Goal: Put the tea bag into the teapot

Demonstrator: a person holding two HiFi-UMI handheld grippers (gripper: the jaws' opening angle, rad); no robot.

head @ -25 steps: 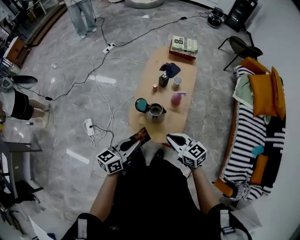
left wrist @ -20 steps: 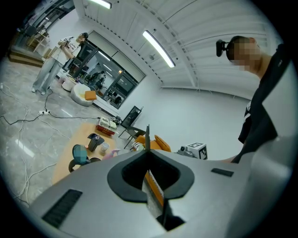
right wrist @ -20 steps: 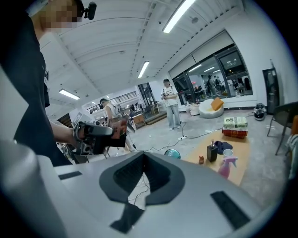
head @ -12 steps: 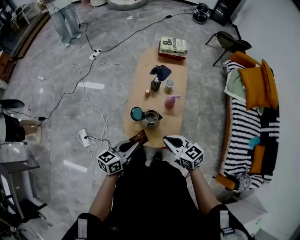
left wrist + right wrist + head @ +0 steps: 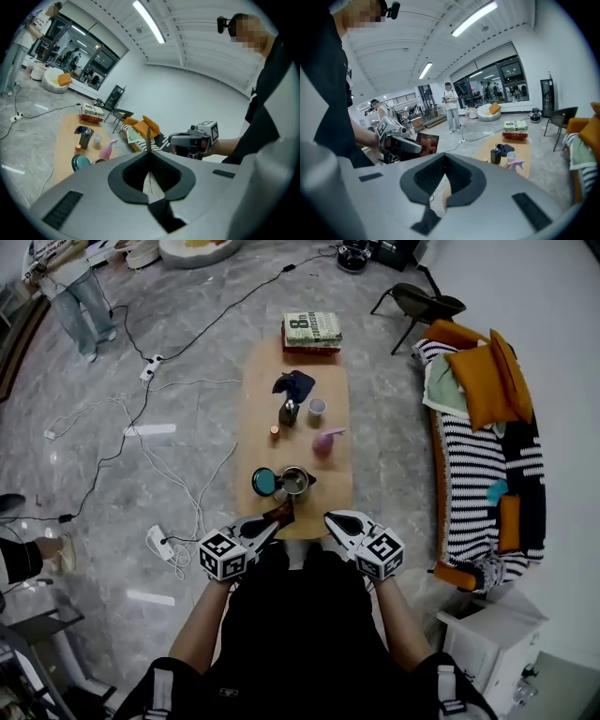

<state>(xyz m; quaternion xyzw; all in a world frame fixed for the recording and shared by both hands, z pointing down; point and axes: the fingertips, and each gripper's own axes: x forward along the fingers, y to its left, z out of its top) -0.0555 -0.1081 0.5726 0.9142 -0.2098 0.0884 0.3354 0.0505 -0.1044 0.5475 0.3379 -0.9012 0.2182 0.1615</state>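
You hold your left hand-held gripper (image 5: 269, 525) at the near end of the bench (image 5: 337, 486), its jaws pinched narrow on the tea bag (image 5: 284, 513). The tea bag is a dark reddish sachet that sticks out past the jaw tips, over the bench's near edge. In the left gripper view it stands edge-on as a thin sheet between the pads. Your right hand-held gripper (image 5: 330, 518) hangs just beside it at the same edge, jaws together with nothing between them.

The teapot (image 5: 294, 482) stands uncovered on the bench, just beyond the tea bag. Its teal lid (image 5: 263, 482) lies touching its left side. Farther along the bench are a pink spray bottle (image 5: 323, 442), a white cup (image 5: 318, 407) and a dark bottle (image 5: 289, 412).
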